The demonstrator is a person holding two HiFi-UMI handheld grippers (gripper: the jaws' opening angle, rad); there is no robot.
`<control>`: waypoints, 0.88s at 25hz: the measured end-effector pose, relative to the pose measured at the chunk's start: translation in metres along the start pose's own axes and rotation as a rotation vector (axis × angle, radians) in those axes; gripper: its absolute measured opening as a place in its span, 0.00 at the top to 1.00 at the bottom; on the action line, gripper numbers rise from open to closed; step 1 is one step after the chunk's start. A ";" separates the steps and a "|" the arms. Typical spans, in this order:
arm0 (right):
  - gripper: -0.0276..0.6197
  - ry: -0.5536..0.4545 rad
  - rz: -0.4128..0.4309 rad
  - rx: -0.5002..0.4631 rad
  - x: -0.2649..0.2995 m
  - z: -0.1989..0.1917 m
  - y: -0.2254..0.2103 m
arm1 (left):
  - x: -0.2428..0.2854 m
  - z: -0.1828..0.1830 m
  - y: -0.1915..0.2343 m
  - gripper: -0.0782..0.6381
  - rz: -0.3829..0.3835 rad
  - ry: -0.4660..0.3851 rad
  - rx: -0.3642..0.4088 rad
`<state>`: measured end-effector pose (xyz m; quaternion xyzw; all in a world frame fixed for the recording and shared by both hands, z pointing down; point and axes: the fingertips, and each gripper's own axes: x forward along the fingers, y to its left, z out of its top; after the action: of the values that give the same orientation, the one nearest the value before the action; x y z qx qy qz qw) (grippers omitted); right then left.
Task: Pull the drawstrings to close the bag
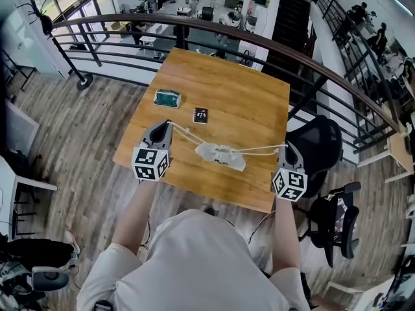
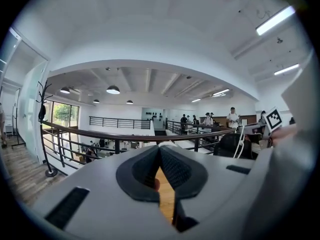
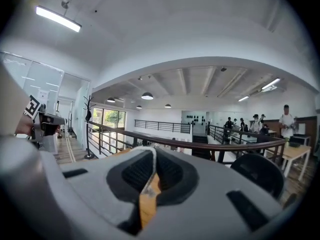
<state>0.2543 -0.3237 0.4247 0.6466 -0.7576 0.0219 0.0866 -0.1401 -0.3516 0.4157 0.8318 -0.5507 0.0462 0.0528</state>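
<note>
Bag point(image 1: 221, 155), small, white and crumpled, lies on the wooden counter point(image 1: 249, 99), a little nearer the person's edge than the middle and roughly midway between the two grippers. From its mouth the left drawstring point(image 1: 184, 134) runs out to the left gripper point(image 1: 166, 126), which sits over the counter's left part with its marker cube toward the person. The right drawstring point(image 1: 260, 149) runs the other way to the right gripper point(image 1: 286, 148) at the counter's right edge. Both cords look drawn into fairly straight lines above the wood. In the left gripper view the dark ribbed pads point(image 2: 176, 168) are pressed together, with a bit of white cord showing at their tip. In the right gripper view the pads point(image 3: 168, 171) are likewise closed, and the white cord runs down the seam between them, so each gripper is clamped on its own drawstring. Farther back on the counter, well apart from the bag, lie a teal packet point(image 1: 167, 98) and, just to its right, a small black card point(image 1: 200, 115). A black office chair point(image 1: 322, 142) stands beside the counter's right edge, and a dark curved railing point(image 1: 194, 23) runs behind the counter.
</note>
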 end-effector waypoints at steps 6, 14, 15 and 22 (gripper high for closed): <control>0.95 -0.003 0.052 0.013 -0.006 0.004 0.018 | 0.000 0.005 -0.024 0.90 -0.061 -0.018 0.020; 0.95 -0.010 0.106 -0.007 -0.009 0.010 0.038 | 0.000 0.003 -0.043 0.90 -0.108 -0.025 0.028; 0.95 -0.009 0.108 -0.013 -0.009 0.011 0.039 | 0.000 0.003 -0.044 0.90 -0.111 -0.026 0.027; 0.95 -0.013 0.113 -0.020 -0.005 0.012 0.040 | 0.005 0.003 -0.046 0.90 -0.119 -0.029 0.025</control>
<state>0.2141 -0.3138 0.4155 0.6021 -0.7936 0.0151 0.0867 -0.0954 -0.3386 0.4115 0.8641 -0.5005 0.0377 0.0370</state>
